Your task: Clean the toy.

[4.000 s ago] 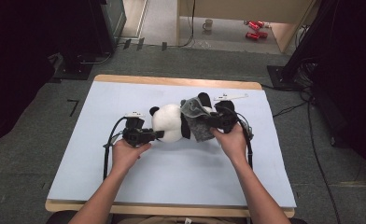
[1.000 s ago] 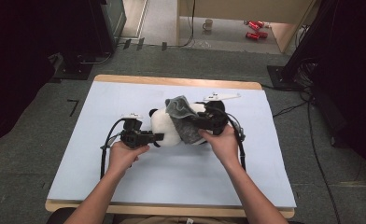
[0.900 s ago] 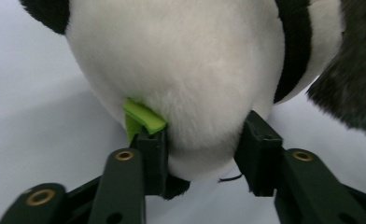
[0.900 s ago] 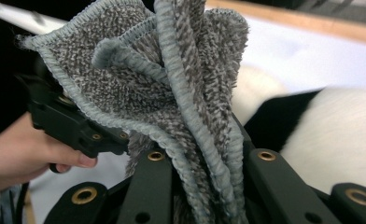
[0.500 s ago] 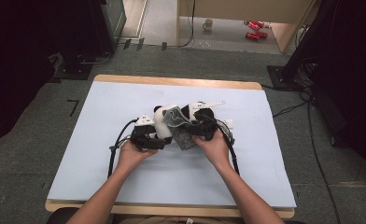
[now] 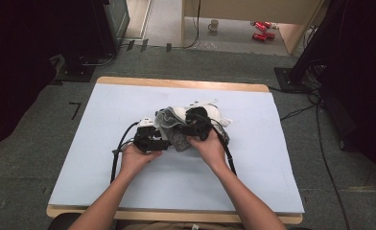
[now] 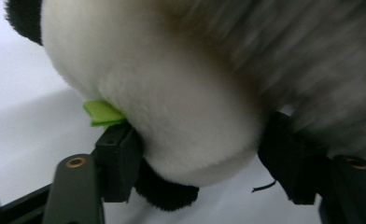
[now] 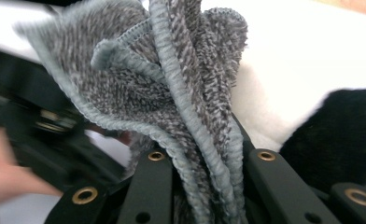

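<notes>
On the light blue table mat (image 6: 128,191) we hold a black-and-white plush panda toy (image 6: 215,115) near the middle, and both our hands work close together on it. Our left gripper (image 6: 150,140) is at the left side of the toy. In the left gripper view its two black jaws stand on either side of the round white plush body (image 7: 181,121); the jaws have just been closing, with the plush between them. The left jaw touches the plush just under a small green felt piece (image 7: 102,113), but for the right jaw we cannot tell if it presses, because a blurred grey cloth passes over it. Our right gripper (image 6: 195,125) has its jaws pressed together on a grey terry washcloth with a stitched pale blue edge (image 8: 181,93). The folds of this cloth rise up from between the jaws. The cloth lies against the toy, between the two grippers, and behind it we see white plush and one black limb (image 8: 340,130).
</notes>
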`<state>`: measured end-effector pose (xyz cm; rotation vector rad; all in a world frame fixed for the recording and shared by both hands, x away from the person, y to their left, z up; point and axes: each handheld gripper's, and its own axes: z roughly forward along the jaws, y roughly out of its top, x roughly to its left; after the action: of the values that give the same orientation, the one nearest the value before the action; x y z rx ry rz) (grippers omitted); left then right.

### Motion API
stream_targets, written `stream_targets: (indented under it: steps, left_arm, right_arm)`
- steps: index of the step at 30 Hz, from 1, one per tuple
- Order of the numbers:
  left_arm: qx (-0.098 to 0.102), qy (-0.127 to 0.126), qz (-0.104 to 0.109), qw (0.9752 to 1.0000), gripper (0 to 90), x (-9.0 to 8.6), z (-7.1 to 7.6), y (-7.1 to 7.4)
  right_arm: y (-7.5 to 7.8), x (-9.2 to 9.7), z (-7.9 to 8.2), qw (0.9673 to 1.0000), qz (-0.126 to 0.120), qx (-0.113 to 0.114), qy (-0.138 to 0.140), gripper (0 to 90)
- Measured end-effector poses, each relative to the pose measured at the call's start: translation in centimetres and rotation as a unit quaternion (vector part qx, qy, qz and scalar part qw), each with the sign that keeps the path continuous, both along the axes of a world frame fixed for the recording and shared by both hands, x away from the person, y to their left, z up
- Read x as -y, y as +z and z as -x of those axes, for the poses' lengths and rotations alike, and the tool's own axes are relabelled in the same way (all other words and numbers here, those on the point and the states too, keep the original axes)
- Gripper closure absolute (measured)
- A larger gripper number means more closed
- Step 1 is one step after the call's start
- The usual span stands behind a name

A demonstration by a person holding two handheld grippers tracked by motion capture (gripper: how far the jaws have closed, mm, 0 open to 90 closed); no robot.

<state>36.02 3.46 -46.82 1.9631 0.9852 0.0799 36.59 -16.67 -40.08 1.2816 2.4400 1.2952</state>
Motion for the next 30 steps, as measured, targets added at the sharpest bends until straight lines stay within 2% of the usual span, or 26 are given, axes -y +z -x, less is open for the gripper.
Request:
stream_targets:
  steps: [1,3,4,7,10,18,23,30]
  left_arm:
    - [-0.003,0.001,0.001,1.0000,36.2,0.0,-0.1,-0.1]
    - [-0.004,0.006,0.010,0.9999,37.2,0.0,-0.1,-0.1]
    - [-0.003,0.006,0.011,0.9999,37.5,0.0,-0.2,-0.1]
    - [-0.006,0.006,0.011,0.9999,37.8,0.0,-0.3,-0.1]
    - [-0.008,0.006,0.012,0.9999,37.9,-0.1,-0.3,-0.1]
    - [-0.012,0.008,0.014,0.9998,37.9,0.0,-0.5,0.1]
    - [-0.009,0.006,0.013,0.9999,37.5,0.0,-0.6,0.2]
    - [-0.011,0.004,0.016,0.9998,37.7,0.1,-0.8,0.3]
  right_arm:
    - [-0.3,0.0,-0.3,1.0000,0.005,-0.004,0.000,78.0]
    - [-0.6,0.5,-0.8,0.9998,-0.009,-0.017,-0.005,78.1]
    - [-0.5,0.8,-0.8,0.9998,-0.010,-0.015,-0.006,78.1]
    - [-0.2,1.6,-0.8,0.9999,0.006,-0.011,-0.012,78.0]
    - [0.3,3.3,-0.8,0.9995,0.014,-0.013,-0.024,78.2]
    - [1.1,7.5,-0.4,0.9982,-0.023,-0.021,-0.051,78.5]
    - [1.4,9.5,-0.2,0.9974,-0.031,-0.022,-0.062,78.4]
    - [1.3,12.9,-0.5,0.9935,-0.055,-0.034,-0.093,78.4]
